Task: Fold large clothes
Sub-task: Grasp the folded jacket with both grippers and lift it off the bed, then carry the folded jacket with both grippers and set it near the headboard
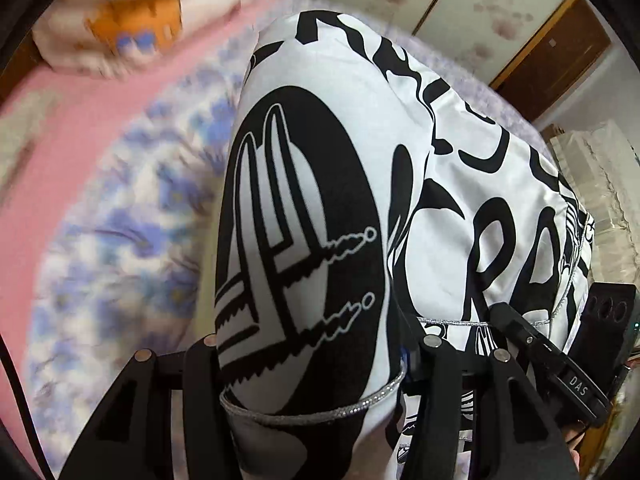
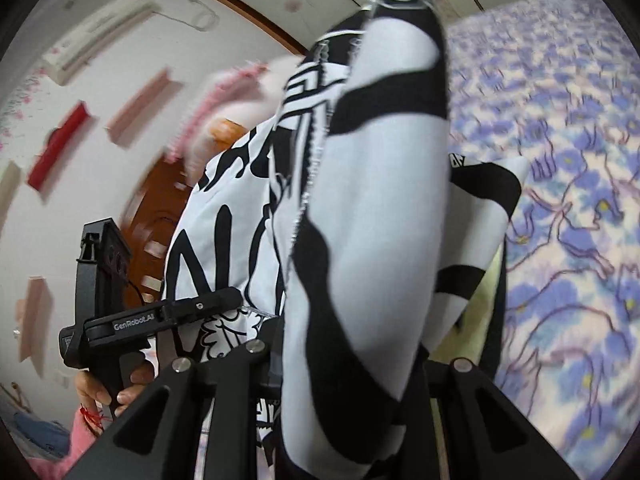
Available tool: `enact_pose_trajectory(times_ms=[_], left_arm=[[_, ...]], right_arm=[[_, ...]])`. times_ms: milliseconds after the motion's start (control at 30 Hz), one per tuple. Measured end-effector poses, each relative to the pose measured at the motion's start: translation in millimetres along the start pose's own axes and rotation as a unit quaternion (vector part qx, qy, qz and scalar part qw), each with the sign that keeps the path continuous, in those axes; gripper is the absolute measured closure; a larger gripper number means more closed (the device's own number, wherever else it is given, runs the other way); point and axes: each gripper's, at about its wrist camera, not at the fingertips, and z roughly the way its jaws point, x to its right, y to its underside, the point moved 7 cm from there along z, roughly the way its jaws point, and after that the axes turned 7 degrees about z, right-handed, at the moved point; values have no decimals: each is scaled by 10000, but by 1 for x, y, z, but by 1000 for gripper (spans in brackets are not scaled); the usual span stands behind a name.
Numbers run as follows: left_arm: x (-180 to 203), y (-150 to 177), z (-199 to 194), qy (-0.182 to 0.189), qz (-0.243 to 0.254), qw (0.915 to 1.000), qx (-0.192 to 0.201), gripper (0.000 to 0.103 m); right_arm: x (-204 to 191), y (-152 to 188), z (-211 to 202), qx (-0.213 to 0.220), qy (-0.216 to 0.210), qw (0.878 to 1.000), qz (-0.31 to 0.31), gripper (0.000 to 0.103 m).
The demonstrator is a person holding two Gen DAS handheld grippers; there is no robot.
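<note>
A large black-and-white printed garment (image 1: 360, 160) hangs in the air over the bed, held by both grippers. In the left wrist view a thick bunch of it, edged with silver trim, passes between the jaws of my left gripper (image 1: 312, 364), which is shut on it. My right gripper (image 1: 505, 314) bites the same cloth at the right. In the right wrist view the garment (image 2: 380, 200) drapes over my right gripper (image 2: 348, 360), shut on a fold that hides its fingertips. My left gripper (image 2: 230, 296), carried by a hand (image 2: 104, 392), grips the cloth at the left.
A bed cover with blue flowers (image 2: 560, 200) lies below, with a pink sheet (image 1: 80, 120) and an orange-patterned pillow (image 1: 136, 28) at its far end. Wardrobe doors (image 1: 440, 0) stand behind. An air conditioner (image 2: 100, 28) and small wall shelves (image 2: 60, 148) are on the wall.
</note>
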Motion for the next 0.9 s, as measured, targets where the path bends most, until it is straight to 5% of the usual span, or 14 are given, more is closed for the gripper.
enact_pose_trajectory(times_ms=[67, 167, 367, 600, 700, 767, 833, 900], left_arm=[[-17, 6, 52, 14, 108, 9997, -227, 41], [-29, 5, 71, 195, 376, 9988, 240, 23], [-46, 1, 80, 793, 461, 9948, 450, 19], [-32, 15, 77, 640, 609, 9950, 471, 18], [-21, 18, 68, 341, 670, 9959, 502, 17], [-7, 24, 53, -244, 956, 9931, 632, 3], [2, 30, 36, -953, 1479, 9797, 958, 0], [8, 46, 28, -1174, 1860, 9710, 935, 0]], right_arm=[[31, 5, 27, -242, 298, 9992, 116, 82], [76, 10, 48, -339, 106, 9980, 515, 80], [89, 14, 49, -396, -107, 9987, 318, 77], [75, 17, 45, -374, 178, 9991, -100, 73], [71, 15, 40, -321, 358, 9987, -148, 68], [70, 17, 33, -317, 477, 9980, -276, 61], [70, 24, 22, -359, 767, 9946, -593, 50], [69, 32, 8, -349, 1006, 9905, -872, 42]])
